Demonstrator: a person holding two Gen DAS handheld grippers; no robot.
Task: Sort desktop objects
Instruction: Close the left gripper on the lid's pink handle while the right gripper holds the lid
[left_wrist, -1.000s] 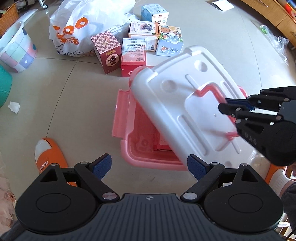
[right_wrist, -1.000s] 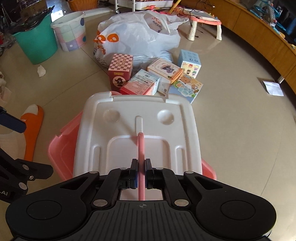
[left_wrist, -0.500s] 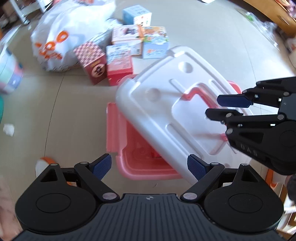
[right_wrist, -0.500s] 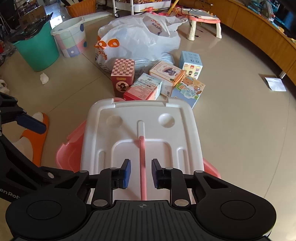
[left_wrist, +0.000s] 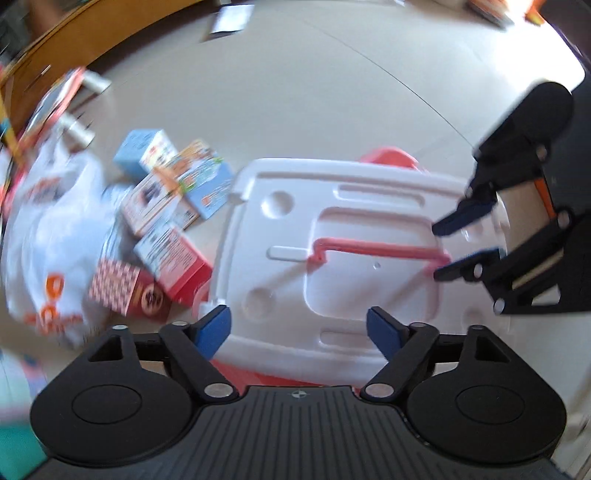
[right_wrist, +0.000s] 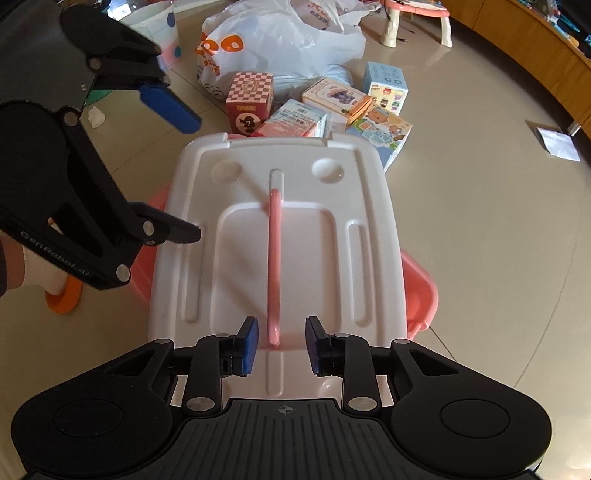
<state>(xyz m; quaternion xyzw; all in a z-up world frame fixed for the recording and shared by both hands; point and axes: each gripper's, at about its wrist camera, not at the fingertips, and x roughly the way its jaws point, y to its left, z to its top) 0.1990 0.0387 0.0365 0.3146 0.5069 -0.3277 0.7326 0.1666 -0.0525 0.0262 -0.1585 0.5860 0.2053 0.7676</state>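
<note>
Parting right tongs (right_wrist: 280, 345) — astride pink handle (right_wrist: 274, 258)

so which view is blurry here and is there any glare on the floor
Left wrist view: motion-smeared, worst at the left edge, where the white plastic bag and the boxes streak; the white lid is sharper. Right wrist view: crisp, with bright window glare on the glossy floor and soft reflections on the lid; fisheye bending curves the wooden cabinet in it.
</note>
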